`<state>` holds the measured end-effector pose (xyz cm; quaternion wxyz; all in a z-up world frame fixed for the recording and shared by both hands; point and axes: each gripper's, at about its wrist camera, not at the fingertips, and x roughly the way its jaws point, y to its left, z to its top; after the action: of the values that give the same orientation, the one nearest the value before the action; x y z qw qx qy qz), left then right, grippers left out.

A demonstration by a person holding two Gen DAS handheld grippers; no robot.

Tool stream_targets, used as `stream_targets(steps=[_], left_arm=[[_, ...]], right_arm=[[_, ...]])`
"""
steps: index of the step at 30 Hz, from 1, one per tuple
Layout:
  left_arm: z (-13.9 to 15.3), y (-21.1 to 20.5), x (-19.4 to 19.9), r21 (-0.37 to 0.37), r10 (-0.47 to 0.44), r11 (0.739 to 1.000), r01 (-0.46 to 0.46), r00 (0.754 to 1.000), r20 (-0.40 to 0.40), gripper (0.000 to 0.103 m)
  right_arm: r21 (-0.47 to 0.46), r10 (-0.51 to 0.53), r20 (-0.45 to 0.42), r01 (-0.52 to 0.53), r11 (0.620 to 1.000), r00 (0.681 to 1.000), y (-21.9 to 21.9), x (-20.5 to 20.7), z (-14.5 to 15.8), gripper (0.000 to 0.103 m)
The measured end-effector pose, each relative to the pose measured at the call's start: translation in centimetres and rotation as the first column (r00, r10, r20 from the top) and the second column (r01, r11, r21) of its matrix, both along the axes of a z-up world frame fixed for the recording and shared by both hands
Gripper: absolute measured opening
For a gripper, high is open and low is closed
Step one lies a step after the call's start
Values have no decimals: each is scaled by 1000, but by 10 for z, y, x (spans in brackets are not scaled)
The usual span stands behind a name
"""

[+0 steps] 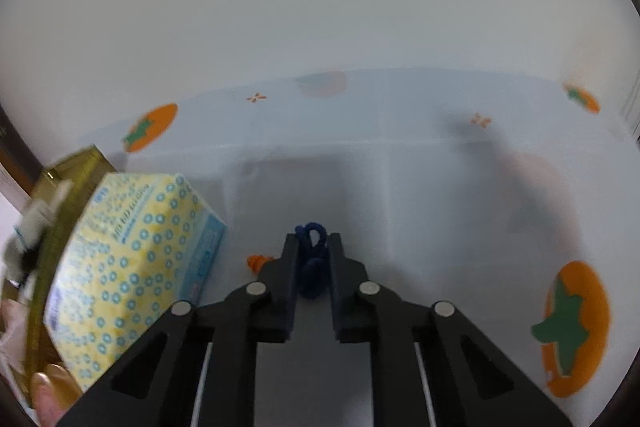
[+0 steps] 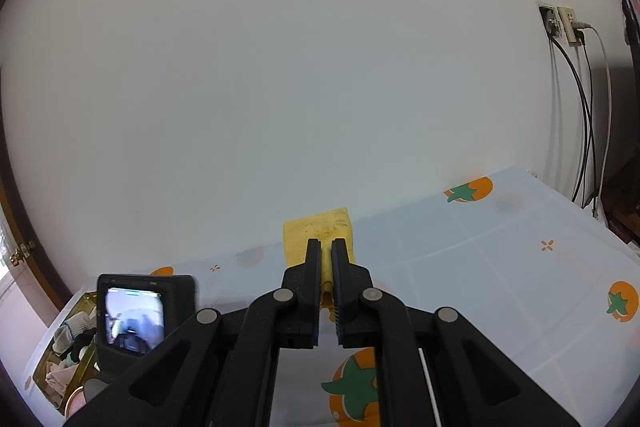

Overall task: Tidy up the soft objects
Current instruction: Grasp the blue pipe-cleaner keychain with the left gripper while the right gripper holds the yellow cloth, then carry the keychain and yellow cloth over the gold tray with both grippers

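Now the left hand-held gripper (image 1: 313,247) pinches a blue cord (image 1: 313,259), while the right hand-held gripper (image 2: 326,255) clamps a yellow sponge (image 2: 318,233) above the counter (image 2: 500,259).

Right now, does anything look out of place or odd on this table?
One thing: the tissue pack sits tilted, leaning over the rim of the gold tin rather than lying flat. Otherwise nothing spilled or damaged: the left gripper pinches a blue yarn loop, the right gripper a yellow sponge.

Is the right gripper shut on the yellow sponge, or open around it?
Shut on it: the right gripper pinches the yellow sponge between nearly closed fingers, lifted above the tablecloth.
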<state>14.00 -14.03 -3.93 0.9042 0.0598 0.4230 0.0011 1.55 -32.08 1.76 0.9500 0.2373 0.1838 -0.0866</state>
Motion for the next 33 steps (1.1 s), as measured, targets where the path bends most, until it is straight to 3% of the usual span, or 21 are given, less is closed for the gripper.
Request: stream_targets(steps=[2,4,7,11,13,15,21,26,33], left_arm=[[4,9,-7,-102,-28,994,29,1000,14,8],[11,19,-22,-213,-81,973,93,995,64,8],[26,38,-57,-384,-201,883,270,957,211,8],[45,60,-95,-455,-273,792,408,902,334,8],[50,73,-106,-476,-285,759,444,884,370,8],[50,79,-114,-485,-292,745,459,877,382,8],[52,85,-130,-459,-291,756,467,867,403,8],[53,83,-141,-359,-310,806,471,852,422,8],[57,88,-152,-309,-327,818,485,834,444,8]], right_arm=[[1,0,2,0,1000,1000,1,-1,1,6],[-3,3,9,-3,1000,1000,3,-2,2,6],[-10,12,23,-12,1000,1000,5,-5,2,7],[-11,24,33,-24,1000,999,6,-5,0,6],[-20,25,30,-24,1000,999,8,-5,0,6],[-23,31,31,-30,999,999,10,-4,-1,6],[-55,46,32,-45,997,998,18,-2,-4,6],[-53,40,18,-39,998,999,24,-3,-11,6],[-60,8,5,-7,998,1000,43,-21,-18,6]])
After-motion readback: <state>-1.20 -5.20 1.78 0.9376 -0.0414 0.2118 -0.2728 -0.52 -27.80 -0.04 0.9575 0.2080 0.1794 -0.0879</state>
